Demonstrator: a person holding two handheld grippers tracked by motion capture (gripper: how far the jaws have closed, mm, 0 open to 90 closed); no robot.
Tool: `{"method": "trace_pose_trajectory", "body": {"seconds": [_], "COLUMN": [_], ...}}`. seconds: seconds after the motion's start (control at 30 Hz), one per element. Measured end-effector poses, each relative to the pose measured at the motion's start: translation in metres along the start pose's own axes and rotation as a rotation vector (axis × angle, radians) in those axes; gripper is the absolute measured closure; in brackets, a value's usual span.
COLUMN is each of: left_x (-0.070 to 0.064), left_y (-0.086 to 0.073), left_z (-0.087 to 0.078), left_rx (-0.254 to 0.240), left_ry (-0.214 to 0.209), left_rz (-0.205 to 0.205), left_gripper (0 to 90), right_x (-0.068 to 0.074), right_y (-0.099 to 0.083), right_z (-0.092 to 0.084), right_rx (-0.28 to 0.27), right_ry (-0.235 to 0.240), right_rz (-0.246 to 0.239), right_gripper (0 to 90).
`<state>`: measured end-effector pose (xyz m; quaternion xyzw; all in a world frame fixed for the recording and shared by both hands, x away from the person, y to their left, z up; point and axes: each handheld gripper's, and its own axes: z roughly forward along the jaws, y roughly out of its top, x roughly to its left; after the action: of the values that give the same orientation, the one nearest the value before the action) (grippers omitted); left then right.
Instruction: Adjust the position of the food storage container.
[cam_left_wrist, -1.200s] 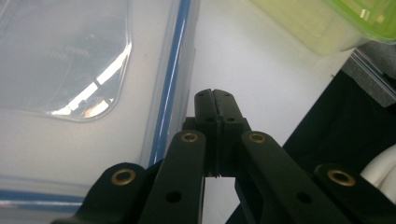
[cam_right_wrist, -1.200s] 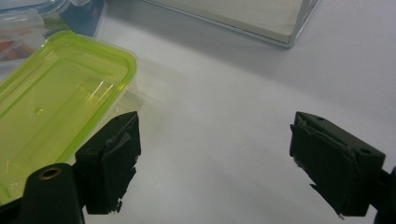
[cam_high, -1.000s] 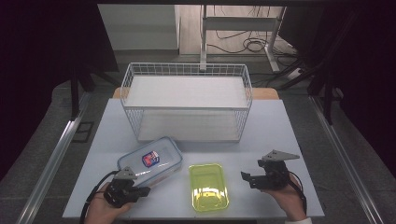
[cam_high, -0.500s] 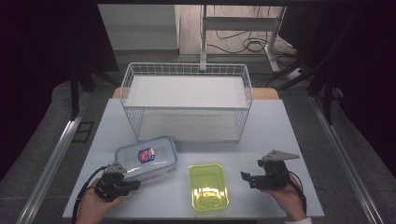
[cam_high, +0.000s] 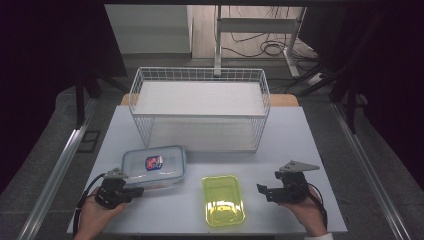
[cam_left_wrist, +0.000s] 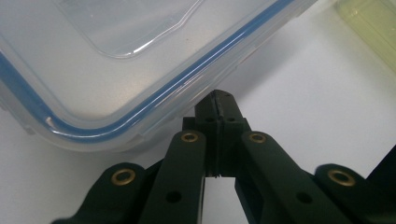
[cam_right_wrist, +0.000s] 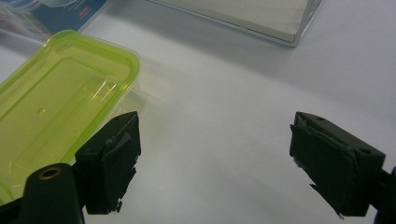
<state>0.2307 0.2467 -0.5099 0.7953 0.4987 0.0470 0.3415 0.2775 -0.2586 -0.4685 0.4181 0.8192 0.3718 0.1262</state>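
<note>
Your left claw (cam_high: 134, 192) sits low on the table (cam_high: 300, 150) at the near left, jaws pressed flat together with nothing between them, tips right at the near edge of the clear lidded container (cam_high: 154, 166). From the left claw view, the closed tips (cam_left_wrist: 218, 103) are just under the overhang of that container's blue-sealed lid (cam_left_wrist: 154, 70), at its rounded near rim; whether they actually touch the plastic, you can't quite tell from here. The container lies flat on the table, lid on, with a red and blue label on top, just in front of the white wire basket (cam_high: 200, 107) that stands at the middle of the table, with a flat white board lying inside it. To the container's right, and a little nearer to you, lies the yellow-green tub (cam_high: 223, 200), close by but apart from it. Your right claw (cam_high: 260, 189) rests at the near right, jaws spread wide and empty, pointing toward the yellow-green tub. In the right claw view, the left pad (cam_right_wrist: 116, 158) stands just beside the tub's (cam_right_wrist: 60, 107) rim, bare table showing between the two pads, and the corner of the basket's board (cam_right_wrist: 261, 16) lies farther off.
</note>
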Motion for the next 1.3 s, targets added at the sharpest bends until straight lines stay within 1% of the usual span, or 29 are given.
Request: {"method": "trace_pose_trajectory", "body": {"seconds": [0.07,0.3,0.4,0.43,0.5,0.53,0.57,0.6,0.63,0.67,0.7,0.73,0.77,0.8,0.83,0.9,0.97,1.03,1.07,1.17,1.3], "left_x": [0.003,0.002,-0.002,-0.004,-0.011,-0.014,-0.014,-0.02,-0.02,-0.025,-0.025,-0.027,-0.027,-0.027,-0.024,-0.02,-0.014,-0.012,-0.008,-0.004,-0.001], "left_y": [0.0,0.0,-0.002,-0.003,-0.004,-0.003,-0.003,0.0,0.0,0.003,0.003,0.006,0.006,0.007,0.007,0.007,0.007,0.007,0.006,0.006,0.006], "left_z": [-0.001,-0.002,-0.006,-0.009,-0.016,-0.02,-0.02,-0.028,-0.028,-0.034,-0.034,-0.038,-0.038,-0.04,-0.041,-0.042,-0.044,-0.045,-0.046,-0.048,-0.051], "left_rx": [-0.005,-0.011,-0.013,-0.015,-0.033,-0.047,-0.047,-0.073,-0.073,-0.098,-0.098,-0.125,-0.125,-0.133,-0.144,-0.151,-0.158,-0.158,-0.162,-0.163,-0.172], "left_ry": [0.003,0.007,-0.008,-0.019,-0.042,-0.04,-0.04,-0.033,-0.033,-0.029,-0.029,-0.018,-0.018,-0.013,-0.004,-0.002,-0.007,-0.012,-0.013,-0.014,-0.005], "left_rz": [-0.01,-0.01,-0.002,0.001,0.01,0.014,0.014,0.022,0.022,0.023,0.023,0.009,0.009,-0.004,-0.029,-0.056,-0.081,-0.086,-0.097,-0.104,-0.112], "left_gripper": [90.0,90.0,89.4,87.8,85.2,82.5,78.0,69.9,64.4,54.6,47.7,38.3,34.4,28.4,25.6,20.8,19.0,18.5,18.3,18.0,17.6], "right_x": [0.001,0.001,0.002,0.002,0.003,0.004,0.004,0.004,0.005,0.006,0.006,0.008,0.008,0.01,0.011,0.013,0.015,0.016,0.018,0.019,0.023], "right_y": [0.0,0.0,0.001,0.001,0.002,0.002,0.002,0.003,0.003,0.004,0.004,0.005,0.005,0.006,0.007,0.008,0.009,0.01,0.011,0.013,0.016], "right_z": [0.0,0.0,-0.001,-0.001,-0.002,-0.003,-0.004,-0.005,-0.005,-0.006,-0.006,-0.006,-0.006,-0.006,-0.005,-0.005,-0.004,-0.003,-0.002,0.0,0.001], "right_rx": [0.0,0.0,-0.008,-0.012,-0.02,-0.025,-0.031,-0.039,-0.043,-0.047,-0.047,-0.052,-0.052,-0.056,-0.058,-0.059,-0.057,-0.055,-0.058,-0.05,-0.049], "right_ry": [0.002,0.005,0.015,0.018,0.023,0.026,0.032,0.039,0.044,0.053,0.053,0.076,0.076,0.104,0.114,0.13,0.144,0.152,0.158,0.162,0.167], "right_rz": [-0.001,-0.003,-0.003,-0.002,-0.001,0.002,0.003,0.006,0.01,0.01,0.01,0.014,0.014,0.019,0.024,0.027,0.029,0.033,0.035,0.035,0.042], "right_gripper": [16.8,16.8,16.7,16.5,16.3,16.3,16.3,16.3,16.3,16.2,16.2,16.2,16.2,16.0,15.8,15.7,15.6,15.6,15.6,15.8,15.9]}}
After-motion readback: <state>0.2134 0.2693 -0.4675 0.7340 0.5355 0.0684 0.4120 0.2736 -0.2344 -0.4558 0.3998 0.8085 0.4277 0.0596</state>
